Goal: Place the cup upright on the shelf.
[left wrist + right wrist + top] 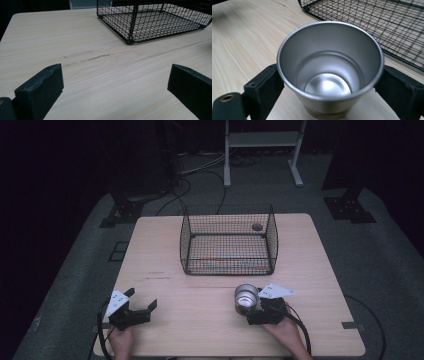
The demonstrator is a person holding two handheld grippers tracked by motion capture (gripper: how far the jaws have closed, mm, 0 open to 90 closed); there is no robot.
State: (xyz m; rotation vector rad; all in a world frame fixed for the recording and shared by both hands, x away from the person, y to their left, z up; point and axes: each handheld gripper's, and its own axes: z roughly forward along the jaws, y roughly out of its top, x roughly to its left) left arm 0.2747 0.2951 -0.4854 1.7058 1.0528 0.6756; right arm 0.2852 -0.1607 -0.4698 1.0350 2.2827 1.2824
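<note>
Steel cup (329, 70) btwn right tool (329, 85) jaws.

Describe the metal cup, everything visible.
The metal cup is a plain, tapered tumbler of brushed steel by its look, with a rolled rim and a shiny round bottom. It is empty and stands upright on the wooden table, just in front of the wire basket and apart from it. The right gripper has one black jaw against each side of it.
</note>
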